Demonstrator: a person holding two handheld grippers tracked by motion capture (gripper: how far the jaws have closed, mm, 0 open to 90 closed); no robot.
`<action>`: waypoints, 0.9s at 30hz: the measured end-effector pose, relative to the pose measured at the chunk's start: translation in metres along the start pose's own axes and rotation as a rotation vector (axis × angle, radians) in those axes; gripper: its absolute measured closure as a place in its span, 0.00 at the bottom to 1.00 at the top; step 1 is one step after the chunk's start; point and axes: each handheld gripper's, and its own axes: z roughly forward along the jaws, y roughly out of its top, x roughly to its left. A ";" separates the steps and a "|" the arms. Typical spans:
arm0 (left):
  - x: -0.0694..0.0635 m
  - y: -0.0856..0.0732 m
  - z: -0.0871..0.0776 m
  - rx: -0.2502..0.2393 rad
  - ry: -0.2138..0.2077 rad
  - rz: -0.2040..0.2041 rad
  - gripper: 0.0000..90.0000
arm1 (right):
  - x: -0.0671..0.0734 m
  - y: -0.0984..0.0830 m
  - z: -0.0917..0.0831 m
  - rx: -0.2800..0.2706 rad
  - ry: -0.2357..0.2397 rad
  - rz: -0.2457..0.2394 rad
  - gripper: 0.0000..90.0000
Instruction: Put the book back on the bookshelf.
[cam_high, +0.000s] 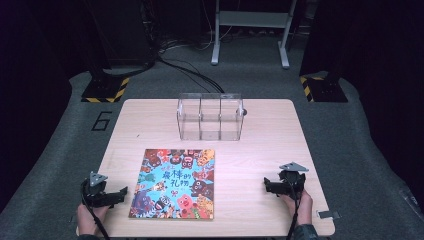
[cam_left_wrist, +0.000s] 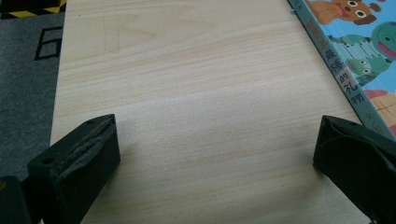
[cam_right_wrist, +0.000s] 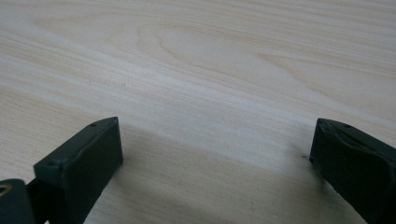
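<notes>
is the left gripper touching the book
Apart. In the high view bare table separates the left gripper from the book; the left gripper view shows its open jaws over bare wood, the book's edge off to one side.

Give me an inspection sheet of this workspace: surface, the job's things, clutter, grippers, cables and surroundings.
Surface: light wooden table, bare between things.
Job's things: picture book lying flat and closed, cover up, near the front edge; clear three-compartment organizer upright behind it, all compartments empty.
Clutter: small grey tab at the table's front right corner.
Grippers: left gripper open over bare wood left of the book; right gripper open over bare wood, holding nothing.
Cables: black cables across the floor behind the table.
Surroundings: grey carpet, hazard-striped stand bases, metal frame at the back.
</notes>
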 end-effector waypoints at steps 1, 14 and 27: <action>0.000 0.000 0.000 0.000 -0.001 0.001 0.00 | 0.001 0.000 0.000 0.000 -0.002 0.013 0.02; -0.015 0.017 -0.004 -0.006 -0.084 0.028 0.00 | 0.001 0.000 0.000 -0.003 0.003 0.008 0.02; -0.068 0.030 0.015 0.055 -0.287 0.119 0.13 | 0.000 -0.001 -0.003 -0.004 0.008 -0.001 0.09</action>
